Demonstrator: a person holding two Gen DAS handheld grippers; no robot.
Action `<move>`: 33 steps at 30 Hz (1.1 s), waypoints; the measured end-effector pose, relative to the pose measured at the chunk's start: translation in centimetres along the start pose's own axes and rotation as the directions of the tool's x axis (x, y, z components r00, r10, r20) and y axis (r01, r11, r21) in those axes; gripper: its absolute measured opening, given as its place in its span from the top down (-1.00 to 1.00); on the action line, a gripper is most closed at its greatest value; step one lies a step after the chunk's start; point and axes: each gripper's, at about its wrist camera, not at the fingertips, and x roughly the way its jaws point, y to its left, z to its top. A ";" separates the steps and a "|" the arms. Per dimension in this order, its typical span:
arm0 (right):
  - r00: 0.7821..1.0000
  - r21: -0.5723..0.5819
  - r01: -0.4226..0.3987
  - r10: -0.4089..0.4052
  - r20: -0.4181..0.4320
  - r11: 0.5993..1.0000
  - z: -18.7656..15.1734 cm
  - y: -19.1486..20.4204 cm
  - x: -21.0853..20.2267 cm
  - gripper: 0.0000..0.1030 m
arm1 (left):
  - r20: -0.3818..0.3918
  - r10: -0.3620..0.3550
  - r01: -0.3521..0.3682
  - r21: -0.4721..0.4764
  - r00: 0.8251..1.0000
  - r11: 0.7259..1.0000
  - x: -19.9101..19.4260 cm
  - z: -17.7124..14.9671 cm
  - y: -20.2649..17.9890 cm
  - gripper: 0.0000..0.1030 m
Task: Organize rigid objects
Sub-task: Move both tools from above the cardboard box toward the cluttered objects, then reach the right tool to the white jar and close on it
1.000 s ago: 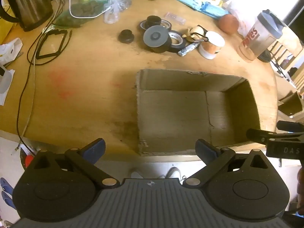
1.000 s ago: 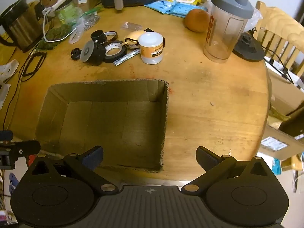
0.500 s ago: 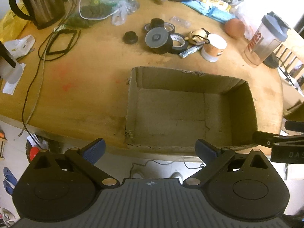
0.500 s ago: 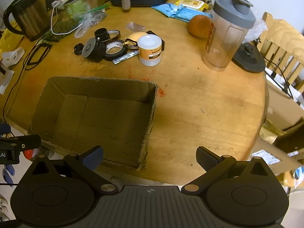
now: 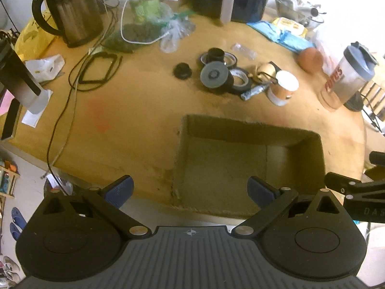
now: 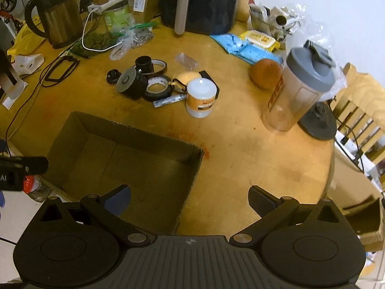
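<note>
- One round wooden table (image 6: 240,149) carries everything; its far side is crowded and its near edge is partly hidden behind the grippers.
- One cardboard box (image 6: 79,130) sits open and empty at the near edge of the table.
- One dark air fryer (image 6: 199,2) and one kettle (image 6: 60,16) stand at the back; the fryer's top is cut off.
- One shaker bottle (image 6: 298,91) stands right of the box, with one orange (image 6: 264,73) just behind it.
- Two grippers: the left gripper (image 5: 190,190) and the right gripper (image 6: 189,198) both hover spread wide at the box's near side, grasping nothing.
- One white-lidded jar (image 6: 201,97) stands beyond the box.
- Tape rolls — two clear ones (image 6: 157,88) (image 6: 158,66), possibly more hidden under the black pieces.
- One small silver tube (image 6: 169,100), its label unreadable.
</note>
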 end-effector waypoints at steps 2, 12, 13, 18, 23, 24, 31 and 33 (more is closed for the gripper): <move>1.000 -0.002 0.000 0.000 0.008 1.000 0.3 0.1 0.0 -1.00 | 0.006 0.007 -0.007 -0.002 1.000 1.000 0.0 0.2 0.0 -1.00; 1.000 0.076 -0.013 0.013 0.001 0.997 0.4 -0.3 1.3 -1.00 | 0.018 -0.034 0.033 0.035 0.999 0.999 0.5 1.0 1.0 -1.00; 1.000 0.097 -0.016 0.016 -0.004 0.995 0.4 -0.5 1.4 -1.00 | 0.019 -0.041 0.040 0.040 0.999 0.998 0.6 1.0 1.1 -1.00; 0.999 0.158 -0.024 0.027 -0.018 0.987 0.5 -0.9 2.1 -1.00 | 0.025 -0.079 0.077 0.067 0.997 0.995 1.3 1.6 1.8 -1.00; 1.000 0.224 -0.028 0.029 0.000 0.974 1.1 -1.6 2.3 -1.00 | 0.071 -0.109 0.101 0.112 0.992 0.989 1.8 2.3 2.4 -1.00; 1.000 0.237 -0.029 0.028 0.007 0.971 1.2 -1.7 2.3 -1.00 | 0.079 -0.110 0.100 0.119 0.991 0.988 1.9 2.4 2.5 -1.00; 0.998 0.268 -0.033 0.019 0.053 0.963 2.2 -2.3 2.7 -1.00 | 0.076 -0.157 0.143 0.164 0.985 0.976 3.0 3.2 3.6 -1.00; 0.998 0.269 -0.020 0.005 0.059 0.963 2.5 -2.6 3.0 -1.00 | 0.070 -0.164 0.150 0.173 0.984 0.973 3.3 3.4 3.8 -1.00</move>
